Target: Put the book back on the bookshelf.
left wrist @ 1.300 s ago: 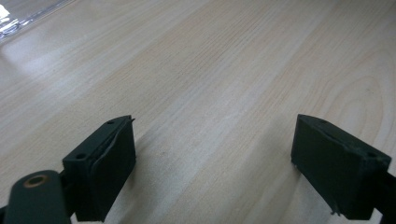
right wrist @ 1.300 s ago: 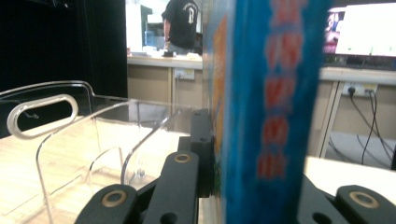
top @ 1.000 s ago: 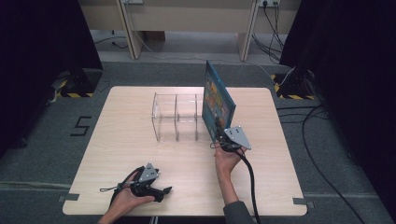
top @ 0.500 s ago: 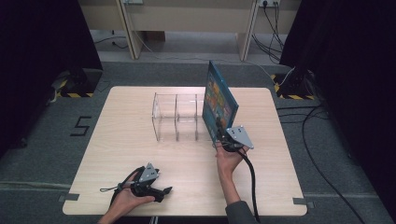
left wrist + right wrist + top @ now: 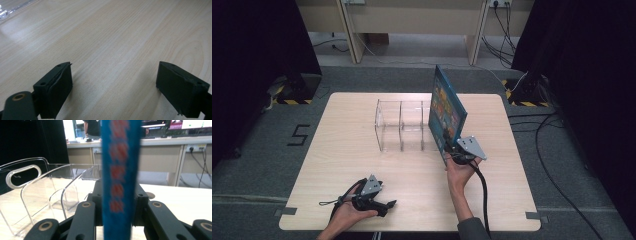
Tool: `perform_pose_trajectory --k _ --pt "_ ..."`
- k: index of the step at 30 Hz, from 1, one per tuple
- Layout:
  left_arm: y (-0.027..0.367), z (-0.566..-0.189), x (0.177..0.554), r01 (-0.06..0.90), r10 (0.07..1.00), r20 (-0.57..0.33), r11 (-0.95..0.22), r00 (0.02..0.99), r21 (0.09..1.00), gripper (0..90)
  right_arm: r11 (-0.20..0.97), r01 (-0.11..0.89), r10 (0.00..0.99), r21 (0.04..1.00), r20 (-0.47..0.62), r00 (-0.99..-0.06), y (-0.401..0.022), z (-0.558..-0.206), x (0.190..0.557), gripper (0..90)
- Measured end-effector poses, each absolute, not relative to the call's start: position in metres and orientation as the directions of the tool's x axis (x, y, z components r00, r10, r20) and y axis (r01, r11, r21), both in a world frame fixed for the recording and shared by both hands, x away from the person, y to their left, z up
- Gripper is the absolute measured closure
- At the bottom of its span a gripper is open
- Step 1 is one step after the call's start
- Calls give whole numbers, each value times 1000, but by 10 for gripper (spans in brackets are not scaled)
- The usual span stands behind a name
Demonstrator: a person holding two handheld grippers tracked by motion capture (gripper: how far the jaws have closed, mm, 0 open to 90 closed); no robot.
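Observation:
A blue picture book (image 5: pixel 444 112) stands upright on its edge at the right end of a clear plastic rack (image 5: pixel 402 122). My right gripper (image 5: pixel 451 150) holds its near lower corner. In the right gripper view the book's blue spine (image 5: pixel 120 170) rises between the two black jaws, which have just been opening but still lie against it with no gap to see. The rack's curved dividers (image 5: pixel 37 185) stand to the left of it. My left gripper (image 5: pixel 388 204) rests low over the table's front left, open wide, with bare wood between its jaws (image 5: pixel 113 82).
The light wooden table (image 5: pixel 512 190) has free room in front of the rack and at the left. A cable (image 5: pixel 484 200) trails from the right gripper toward the near edge. Dark curtains and a grey floor surround the table.

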State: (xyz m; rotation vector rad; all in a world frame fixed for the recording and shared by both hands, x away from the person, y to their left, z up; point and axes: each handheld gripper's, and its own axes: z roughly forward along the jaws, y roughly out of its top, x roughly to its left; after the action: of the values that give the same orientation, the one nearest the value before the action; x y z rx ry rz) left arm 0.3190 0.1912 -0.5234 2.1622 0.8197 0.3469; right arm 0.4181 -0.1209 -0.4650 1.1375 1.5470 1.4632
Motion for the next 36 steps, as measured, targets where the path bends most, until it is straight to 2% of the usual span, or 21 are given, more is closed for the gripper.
perform_pose_trajectory --k 8,15,16,20,23,28,36 --pt "191 -523 319 441 655 -19 -487 755 754 125 -30 205 916 978 108 -385 -132 -471 405 656" --pt "191 -523 319 444 656 -22 -486 754 753 123 -122 305 896 944 237 -376 -137 -476 392 670" --pt "191 -523 319 444 656 -22 -486 754 753 123 -122 305 896 944 237 -376 -137 -476 392 670" --pt "191 -523 319 444 656 -21 -486 754 753 123 -116 311 895 943 235 -380 -136 -477 388 771" --pt "191 -523 319 444 656 -22 -486 755 752 123 -100 309 908 946 213 -361 -135 -476 386 788" --pt "191 -523 319 444 656 -22 -486 755 752 123 -178 320 905 931 282 -318 -131 -477 383 773" --pt "191 -523 319 444 656 -21 -486 754 753 123 -195 324 902 926 299 -310 -125 -478 379 745"
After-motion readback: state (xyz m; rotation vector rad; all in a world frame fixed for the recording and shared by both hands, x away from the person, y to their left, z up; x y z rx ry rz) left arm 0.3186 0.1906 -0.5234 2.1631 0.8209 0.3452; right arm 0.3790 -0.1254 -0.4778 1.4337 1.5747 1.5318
